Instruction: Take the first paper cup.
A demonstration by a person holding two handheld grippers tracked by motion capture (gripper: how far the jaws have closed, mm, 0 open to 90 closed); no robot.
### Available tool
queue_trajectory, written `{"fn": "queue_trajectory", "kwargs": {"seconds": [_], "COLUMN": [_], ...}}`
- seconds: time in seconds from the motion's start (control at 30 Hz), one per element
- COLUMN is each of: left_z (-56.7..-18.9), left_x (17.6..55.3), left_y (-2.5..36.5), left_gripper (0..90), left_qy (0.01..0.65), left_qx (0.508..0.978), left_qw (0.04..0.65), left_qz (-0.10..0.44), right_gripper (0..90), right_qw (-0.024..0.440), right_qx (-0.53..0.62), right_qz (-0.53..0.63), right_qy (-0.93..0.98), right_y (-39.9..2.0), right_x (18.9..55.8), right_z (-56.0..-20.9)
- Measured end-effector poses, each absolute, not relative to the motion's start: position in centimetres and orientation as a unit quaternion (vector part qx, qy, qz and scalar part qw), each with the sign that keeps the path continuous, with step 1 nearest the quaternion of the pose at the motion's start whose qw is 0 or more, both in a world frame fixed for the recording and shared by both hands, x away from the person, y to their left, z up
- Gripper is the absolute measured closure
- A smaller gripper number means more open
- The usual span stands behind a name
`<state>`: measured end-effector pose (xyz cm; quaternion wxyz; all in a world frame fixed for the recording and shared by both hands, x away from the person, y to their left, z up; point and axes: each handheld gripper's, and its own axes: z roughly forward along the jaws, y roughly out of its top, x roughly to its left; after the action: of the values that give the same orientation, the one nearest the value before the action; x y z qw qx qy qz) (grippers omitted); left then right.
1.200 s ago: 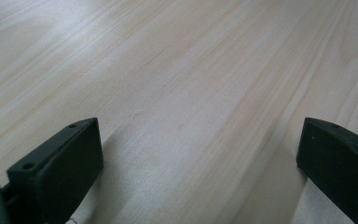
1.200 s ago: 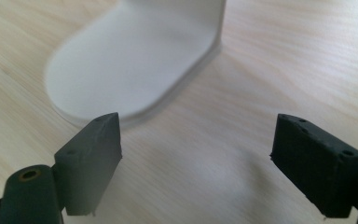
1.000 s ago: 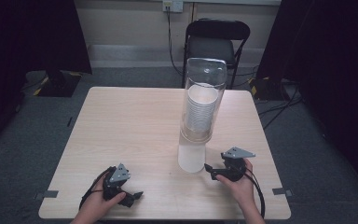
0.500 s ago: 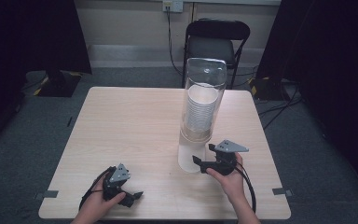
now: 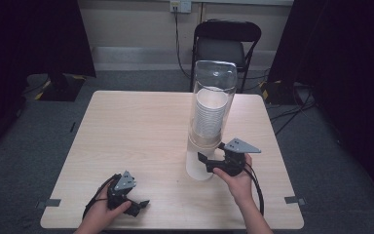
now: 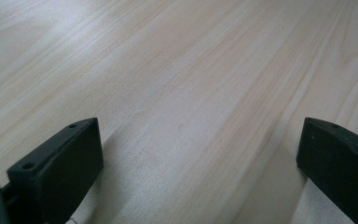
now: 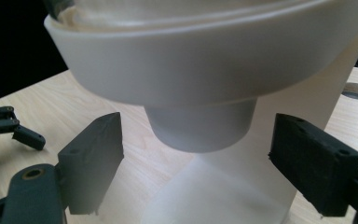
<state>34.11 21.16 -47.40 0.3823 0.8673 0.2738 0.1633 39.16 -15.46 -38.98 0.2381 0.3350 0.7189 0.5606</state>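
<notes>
Black tongs point(image 5: 208, 162), grey three-cornered plates, black cables.

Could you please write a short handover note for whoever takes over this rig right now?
Left gripper: open, low over the table near its front left, holding nothing.
Right gripper: open, fingers on either side of the bottom cup poking out under the cup dispenser, apparently not touching it.
The dispenser stands right of centre, its clear tube holding a stack of cups.
Done: the approach. Left, probably: close on the cup and pull it down and out.
</notes>
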Motion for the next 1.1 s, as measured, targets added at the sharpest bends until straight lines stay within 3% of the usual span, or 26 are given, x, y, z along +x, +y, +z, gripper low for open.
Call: {"fn": "queue_trajectory", "kwargs": {"seconds": [0.63,0.77,0.87,1.1], "left_z": [-47.4,-47.4,-47.4,-47.4], "left_x": [34.1,34.1,34.1,34.1], "left_y": [21.2,21.2,21.2,21.2], "left_gripper": [0.0,0.0,0.0,0.0], "left_qy": [0.273,0.273,0.275,0.273], "left_qx": [0.868,0.868,0.867,0.867], "left_qw": [0.382,0.382,0.383,0.382], "left_qz": [0.164,0.164,0.162,0.163], "right_gripper": [17.4,22.7,31.6,32.8], "right_qw": [0.258,0.273,0.272,0.278], "right_qx": [0.311,0.307,0.307,0.303], "right_qz": [0.599,0.598,0.603,0.598], "right_qy": [0.691,0.689,0.685,0.688], "right_y": [-13.8,-13.7,-14.2,-14.2], "right_x": [39.9,40.1,40.2,40.2], "right_z": [-38.4,-38.5,-38.7,-38.8]}}
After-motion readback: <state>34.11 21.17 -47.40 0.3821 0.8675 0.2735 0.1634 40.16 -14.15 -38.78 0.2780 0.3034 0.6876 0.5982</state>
